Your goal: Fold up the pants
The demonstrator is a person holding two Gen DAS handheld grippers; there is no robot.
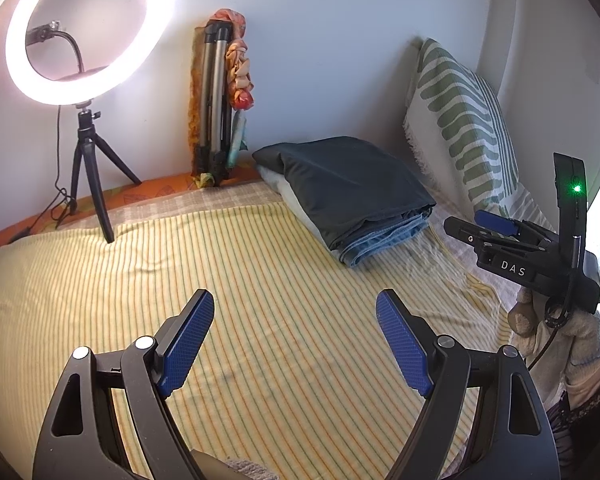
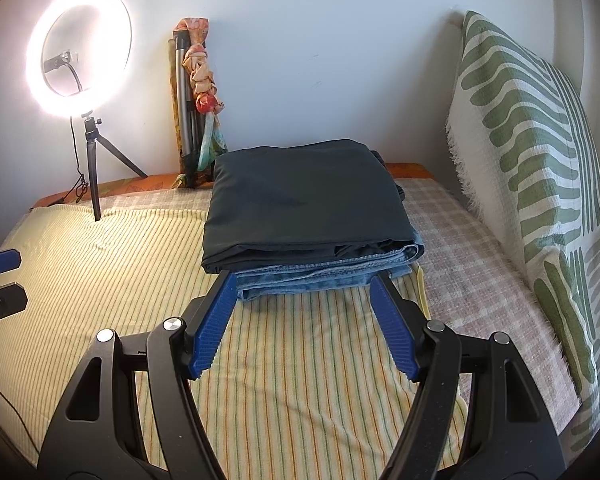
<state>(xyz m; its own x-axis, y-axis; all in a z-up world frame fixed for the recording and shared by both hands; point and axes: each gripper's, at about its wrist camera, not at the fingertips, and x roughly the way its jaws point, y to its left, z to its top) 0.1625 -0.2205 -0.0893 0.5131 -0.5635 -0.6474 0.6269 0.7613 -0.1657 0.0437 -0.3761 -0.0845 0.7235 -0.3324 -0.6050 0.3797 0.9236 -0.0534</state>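
Observation:
A stack of folded pants lies on the striped yellow blanket (image 1: 260,280): dark grey pants (image 2: 304,200) on top, blue jeans (image 2: 324,278) under them. In the left wrist view the same dark grey pants (image 1: 348,188) and jeans (image 1: 384,240) sit to the back right. My left gripper (image 1: 294,300) is open over bare blanket, nothing between its blue pads. My right gripper (image 2: 302,284) is open too, its fingertips just short of the jeans' near edge, apart from them. From the left wrist view the right gripper (image 1: 484,228) shows side-on at the right, held by a gloved hand (image 1: 560,340).
A lit ring light (image 1: 88,28) on a small black tripod (image 1: 92,168) stands at the back left, its cable trailing. A folded tripod with a scarf (image 1: 220,92) leans on the wall. A green-patterned cushion (image 2: 532,152) stands along the right side over a checked sheet (image 2: 480,264).

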